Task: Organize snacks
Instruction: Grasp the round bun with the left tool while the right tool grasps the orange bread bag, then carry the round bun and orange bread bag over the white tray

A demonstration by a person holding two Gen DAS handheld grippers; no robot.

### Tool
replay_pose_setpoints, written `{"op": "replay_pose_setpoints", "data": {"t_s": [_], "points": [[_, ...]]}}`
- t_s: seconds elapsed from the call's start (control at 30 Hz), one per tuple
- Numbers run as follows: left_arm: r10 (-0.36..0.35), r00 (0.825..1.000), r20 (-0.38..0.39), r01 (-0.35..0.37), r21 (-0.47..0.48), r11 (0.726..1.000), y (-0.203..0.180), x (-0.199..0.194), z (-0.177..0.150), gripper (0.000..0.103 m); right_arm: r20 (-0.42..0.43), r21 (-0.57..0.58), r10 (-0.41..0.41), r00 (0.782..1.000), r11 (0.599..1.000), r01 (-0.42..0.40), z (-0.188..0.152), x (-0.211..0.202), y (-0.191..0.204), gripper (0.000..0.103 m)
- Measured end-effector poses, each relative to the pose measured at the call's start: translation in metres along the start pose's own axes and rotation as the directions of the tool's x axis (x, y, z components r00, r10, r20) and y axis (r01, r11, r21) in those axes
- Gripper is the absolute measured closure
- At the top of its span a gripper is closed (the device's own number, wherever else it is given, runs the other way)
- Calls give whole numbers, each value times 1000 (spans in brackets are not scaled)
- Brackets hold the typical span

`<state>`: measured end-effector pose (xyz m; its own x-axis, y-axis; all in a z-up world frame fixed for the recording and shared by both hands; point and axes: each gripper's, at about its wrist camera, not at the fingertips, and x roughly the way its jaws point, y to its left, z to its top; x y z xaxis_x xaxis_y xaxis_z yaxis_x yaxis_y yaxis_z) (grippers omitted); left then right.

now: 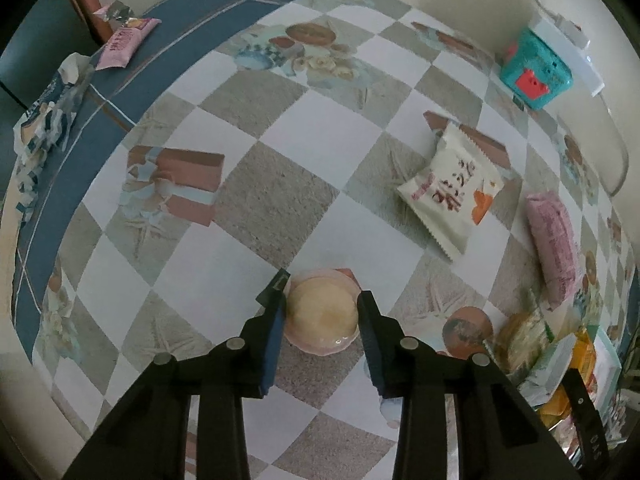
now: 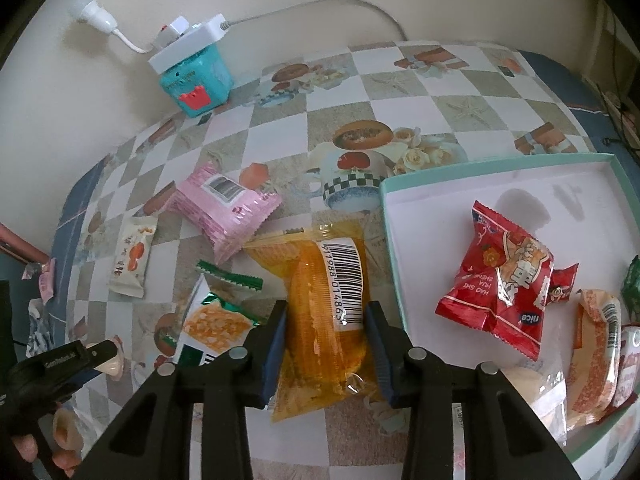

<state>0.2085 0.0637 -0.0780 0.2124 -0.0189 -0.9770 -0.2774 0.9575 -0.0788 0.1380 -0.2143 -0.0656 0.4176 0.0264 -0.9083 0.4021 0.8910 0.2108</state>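
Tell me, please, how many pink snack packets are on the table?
2. The near pink packet lies just beyond the orange packet; the far pink packet lies on the tablecloth's blue border. Others may be hidden.

Both wrist cameras look steeply down from close above the checkered printed tablecloth (image 1: 304,128); both views share the teal plastic box (image 1: 534,70) by the far wall and the pink snack packet (image 2: 224,208).

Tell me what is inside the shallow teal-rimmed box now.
The box holds a red packet, an orange-and-white packet, a pale wrapped snack and something green at the edge. The frame edge hides the rest.
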Motion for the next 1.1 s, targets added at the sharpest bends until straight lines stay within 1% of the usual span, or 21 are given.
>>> {"op": "replay_pose_setpoints", "data": {"t_s": [0.3,0.5,0.63,0.8,0.97,1.1], "points": [[-35,994,104,35,1,999,-4,-49,4,65,80,0,48,996,999,-48,11,-42,0,63],[-63,982,178,61,21,998,-16,-83,0,65,127,22,47,991,998,-50,18,-71,-12,63],[-81,973,218,73,44,996,-27,-99,-6,65,157,44,25,987,999,-32,23,-89,-26,63],[-101,962,253,81,91,993,-51,-116,-19,65,183,85,-1,983,996,-15,27,-106,-49,63],[-132,956,261,96,148,984,-81,-125,-34,65,205,132,-35,978,991,7,29,-121,-79,63],[-142,954,263,89,206,975,-108,-128,-48,65,216,173,-55,975,985,17,29,-131,-104,63]]}}
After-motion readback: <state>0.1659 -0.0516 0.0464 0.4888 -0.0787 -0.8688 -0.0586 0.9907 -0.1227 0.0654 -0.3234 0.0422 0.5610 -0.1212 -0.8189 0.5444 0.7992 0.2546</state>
